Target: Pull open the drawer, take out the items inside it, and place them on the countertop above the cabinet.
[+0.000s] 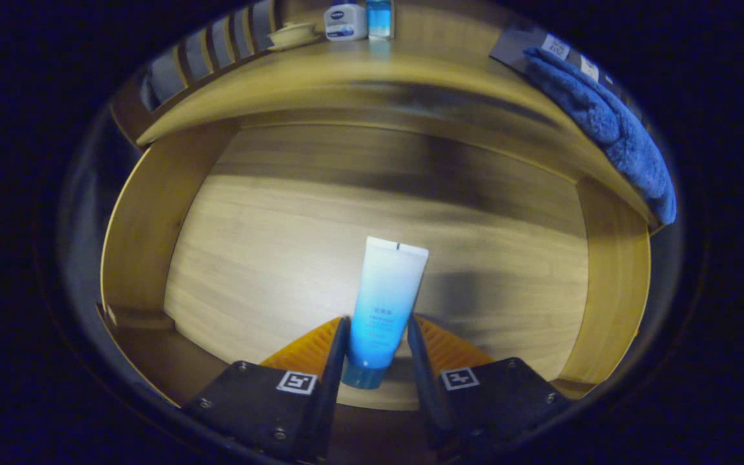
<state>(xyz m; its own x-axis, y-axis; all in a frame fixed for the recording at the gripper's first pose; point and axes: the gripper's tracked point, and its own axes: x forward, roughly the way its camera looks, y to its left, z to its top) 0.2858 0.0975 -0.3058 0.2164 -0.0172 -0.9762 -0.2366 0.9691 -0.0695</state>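
So the drawer (146,213) is pulled open, a light wooden box with smooth grainy boards and walls that curve up on either side. On its floor lies the tube (382,310), a soft squeeze tube that fades from white at the flat crimped end to bright blue toward the round cap, with some small print I can't make out. It lies lengthwise with the cap end nearest the camera, sitting right between the fingers of the gripper (377,349). The gripper is narrowed around the lower part of the tube, left finger looks to be against it, right finger just beside it, can't tell if both actually press.

Beyond the drawer is the table (346,77), same pale wood. On it, left to right: a small cream dish (291,35), a white squat bottle (345,22), a clear blue bottle (380,18), then a fluffy blue towel (611,123) draped over the right edge.
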